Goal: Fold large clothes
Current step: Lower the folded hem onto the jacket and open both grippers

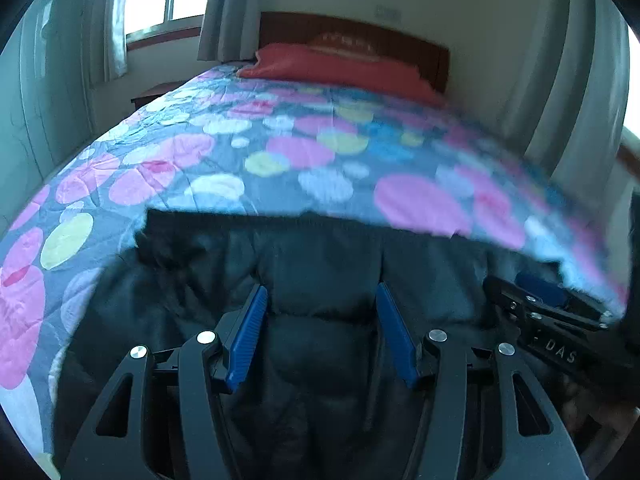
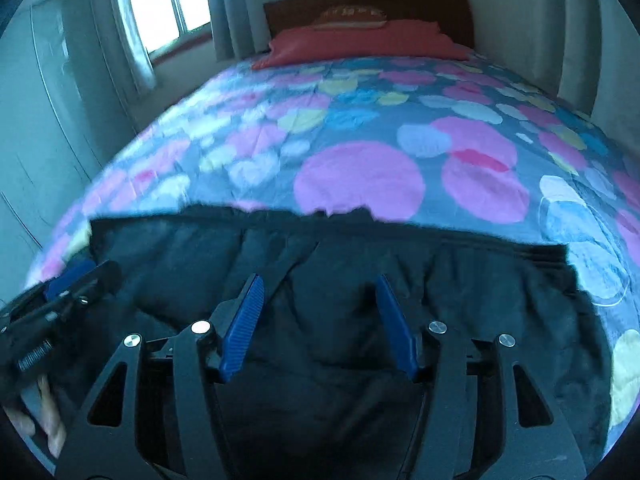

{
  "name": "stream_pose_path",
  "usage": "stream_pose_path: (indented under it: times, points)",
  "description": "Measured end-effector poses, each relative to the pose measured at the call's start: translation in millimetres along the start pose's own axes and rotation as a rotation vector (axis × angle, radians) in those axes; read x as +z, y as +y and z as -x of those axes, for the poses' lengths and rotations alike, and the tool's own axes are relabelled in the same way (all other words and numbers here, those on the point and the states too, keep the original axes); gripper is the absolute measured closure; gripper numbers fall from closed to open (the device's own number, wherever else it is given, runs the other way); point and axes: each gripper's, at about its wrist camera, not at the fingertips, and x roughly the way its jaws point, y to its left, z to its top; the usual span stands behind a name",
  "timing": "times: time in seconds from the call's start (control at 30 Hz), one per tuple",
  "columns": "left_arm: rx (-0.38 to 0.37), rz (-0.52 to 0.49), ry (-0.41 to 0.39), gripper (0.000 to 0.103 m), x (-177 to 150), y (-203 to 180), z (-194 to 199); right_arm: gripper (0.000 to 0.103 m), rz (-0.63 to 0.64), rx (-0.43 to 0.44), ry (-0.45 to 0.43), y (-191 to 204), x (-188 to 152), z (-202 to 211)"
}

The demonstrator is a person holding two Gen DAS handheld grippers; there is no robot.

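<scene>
A black padded garment (image 1: 320,264) lies spread across the near end of the bed, its far edge running straight across; the same garment (image 2: 340,256) fills the lower half of the right wrist view. My left gripper (image 1: 322,292) hovers above it, open, nothing between its blue pads (image 1: 248,336). My right gripper (image 2: 320,284) is likewise open over the garment's middle, its blue pads (image 2: 244,328) holding nothing. Each gripper shows in the other's view: the right gripper (image 1: 544,300) at the right edge, the left gripper (image 2: 64,284) at the left edge, with a hand (image 2: 48,420) below it.
The bed carries a grey cover with pink, yellow and blue circles (image 1: 280,152). A red pillow (image 1: 340,68) rests against the wooden headboard (image 2: 368,4). A window (image 2: 168,0) and curtains stand at the left, a wall with curtains at the right.
</scene>
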Motion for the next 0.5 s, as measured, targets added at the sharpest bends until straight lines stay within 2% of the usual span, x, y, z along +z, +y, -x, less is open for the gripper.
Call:
stream_pose_path:
  times: [0.1, 0.3, 0.4, 0.5]
  points:
    - [0.003, 0.016, 0.056, 0.046, -12.6, 3.0, -26.5, 0.042, -0.014, -0.008, 0.042, -5.3, -11.4, -20.4]
    - [0.020, 0.002, 0.042, 0.046, -23.6, 1.6, -42.0, 0.040, -0.012, -0.038, 0.022, -3.7, -24.9, -33.3]
    - [0.026, -0.003, 0.057, 0.046, -22.4, -0.2, -42.0, 0.040, -0.014, -0.033, 0.021, -3.9, -23.2, -29.3]
    - [-0.004, 0.014, 0.073, 0.047, -16.1, 7.0, -25.8, 0.040, -0.023, 0.003, -0.007, -11.4, -17.2, -1.1]
